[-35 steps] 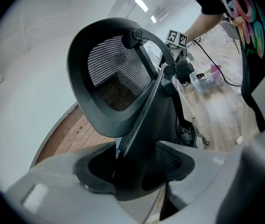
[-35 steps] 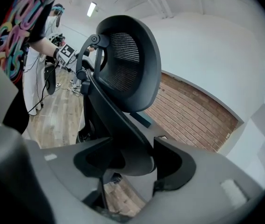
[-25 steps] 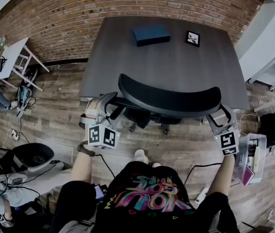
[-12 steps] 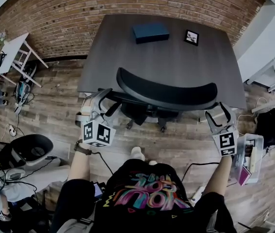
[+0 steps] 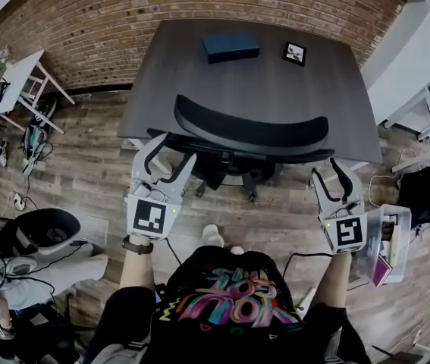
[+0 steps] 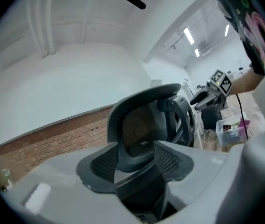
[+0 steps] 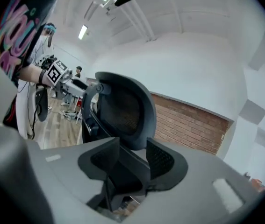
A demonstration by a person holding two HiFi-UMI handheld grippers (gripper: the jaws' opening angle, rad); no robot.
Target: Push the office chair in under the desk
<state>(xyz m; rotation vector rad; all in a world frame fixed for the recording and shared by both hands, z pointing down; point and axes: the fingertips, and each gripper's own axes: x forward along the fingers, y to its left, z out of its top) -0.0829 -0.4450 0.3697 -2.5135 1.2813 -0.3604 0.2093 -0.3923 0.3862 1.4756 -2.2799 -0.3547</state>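
Note:
The black office chair stands at the near edge of the dark desk, its seat partly under the top and its curved backrest toward me. My left gripper is open and held clear of the chair's left end, touching nothing. My right gripper is also open, off the chair's right end; its jaws have just been closing, with nothing between them. In the left gripper view the backrest shows beyond the left gripper. The right gripper view shows the backrest past the right gripper.
A blue box and a small framed picture lie at the desk's far side, by the brick wall. A white side table stands left, another chair lower left, and a plastic bin and black bag right.
Both grippers have come off the chair's ends, drawn back toward me and risen. The left one has rolled. The right jaws stand narrower. The chair sits slightly further in.

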